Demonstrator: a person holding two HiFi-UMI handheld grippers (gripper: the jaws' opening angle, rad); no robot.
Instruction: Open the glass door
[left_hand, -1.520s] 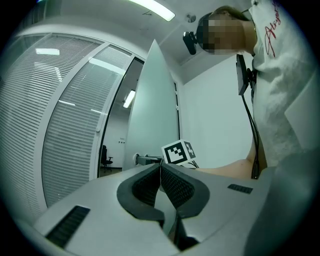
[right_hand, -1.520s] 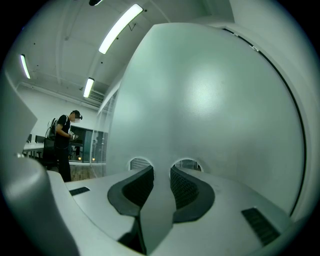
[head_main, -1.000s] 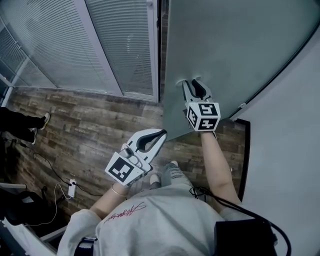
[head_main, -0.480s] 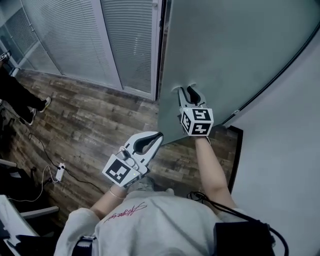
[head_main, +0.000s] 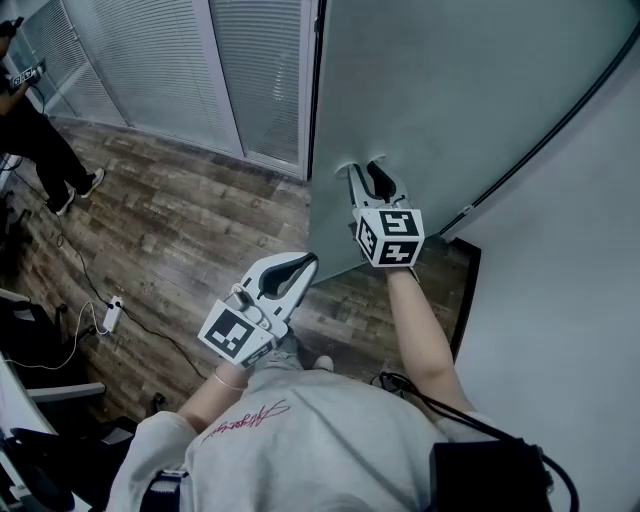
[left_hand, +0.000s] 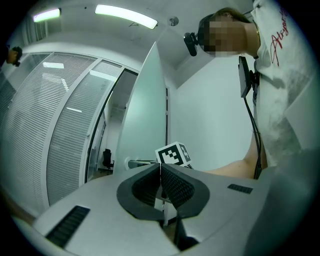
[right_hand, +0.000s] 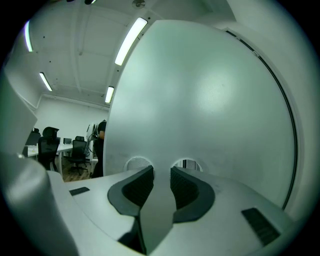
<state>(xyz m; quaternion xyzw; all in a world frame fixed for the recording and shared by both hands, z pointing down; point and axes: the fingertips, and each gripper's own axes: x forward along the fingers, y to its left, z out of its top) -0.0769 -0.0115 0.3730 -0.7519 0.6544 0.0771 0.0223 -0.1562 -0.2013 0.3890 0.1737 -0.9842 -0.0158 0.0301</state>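
Note:
The frosted glass door (head_main: 450, 80) stands partly open, its free edge near the middle of the head view. My right gripper (head_main: 363, 172) is level against the pane and shut on the door handle (right_hand: 158, 205), a grey bar running between its pads; two round mounts show on the glass (right_hand: 200, 100) just past the fingertips. My left gripper (head_main: 304, 262) hovers lower left of the door's edge, apart from it, shut with nothing held. In the left gripper view its pads (left_hand: 172, 182) meet, and the door (left_hand: 145, 110) and the right gripper's marker cube (left_hand: 173, 154) lie beyond.
Glass partitions with blinds (head_main: 150, 60) run along the far left. A person in black (head_main: 40, 140) stands on the wood floor (head_main: 170, 230) at upper left. A power strip with cable (head_main: 112, 315) and office chairs (head_main: 40, 400) lie at lower left. A white wall (head_main: 560, 300) closes the right side.
The door's edge has swung left in the head view, with the right gripper still on its handle. The left gripper has moved left alongside. More of the person in black shows.

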